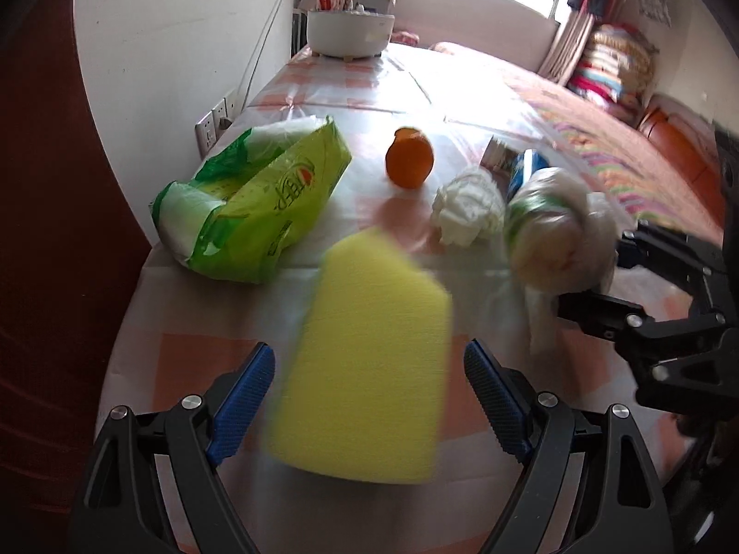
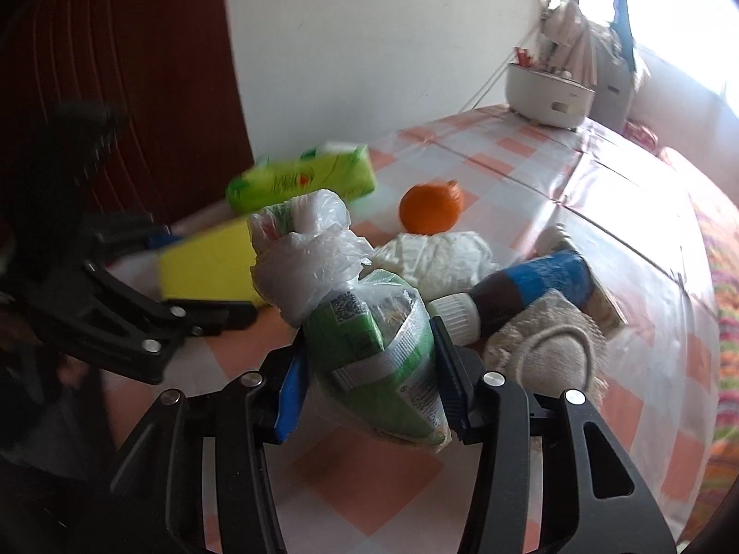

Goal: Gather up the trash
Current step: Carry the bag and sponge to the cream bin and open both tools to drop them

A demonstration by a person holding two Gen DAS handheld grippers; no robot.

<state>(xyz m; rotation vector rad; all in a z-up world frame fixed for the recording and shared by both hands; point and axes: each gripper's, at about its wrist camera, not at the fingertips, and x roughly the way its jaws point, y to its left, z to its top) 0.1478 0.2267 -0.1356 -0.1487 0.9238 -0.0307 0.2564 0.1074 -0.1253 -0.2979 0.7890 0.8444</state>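
Your right gripper (image 2: pixel 369 376) clamps a crinkled clear plastic bag (image 2: pixel 369 337) of green packaging above the checked desk (image 2: pixel 531 161); your left gripper (image 1: pixel 369 369), open, straddles a soft yellow rectangular sponge (image 1: pixel 369 360).

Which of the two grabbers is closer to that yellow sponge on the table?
Left. The yellow sponge lies between the open fingers of the left gripper. The right gripper is off to the sponge's right, closed around a green packet in clear plastic.

Black hand-held gripper (image 1: pixel 369 397) frame, ribbed blue pads (image 1: pixel 242 404), silver screws.
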